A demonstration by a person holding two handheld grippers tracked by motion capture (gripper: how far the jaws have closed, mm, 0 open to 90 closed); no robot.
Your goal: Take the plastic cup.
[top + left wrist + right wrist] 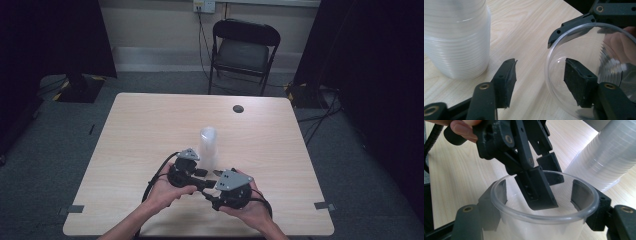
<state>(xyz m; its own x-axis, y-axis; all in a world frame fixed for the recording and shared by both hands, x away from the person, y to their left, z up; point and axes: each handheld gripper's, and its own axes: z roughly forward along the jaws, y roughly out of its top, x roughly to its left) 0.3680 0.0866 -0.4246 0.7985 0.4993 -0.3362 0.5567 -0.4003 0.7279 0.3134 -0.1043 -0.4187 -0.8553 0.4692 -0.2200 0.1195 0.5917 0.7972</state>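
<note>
The right gripper clamps a single clear plastic cup from outside, one jaw against each side of its wall just below the rim. The left gripper has its jaws spread, one jaw dipped inside the cup's mouth and the other outside over the wooden table. Just beside them stands a stack of clear plastic cups, upright near the table's middle.

You face a pale wooden table on grey carpet. Beyond it a black folding chair stands against a cream wall, cables hanging from a socket. Dark curtains close both sides.
</note>
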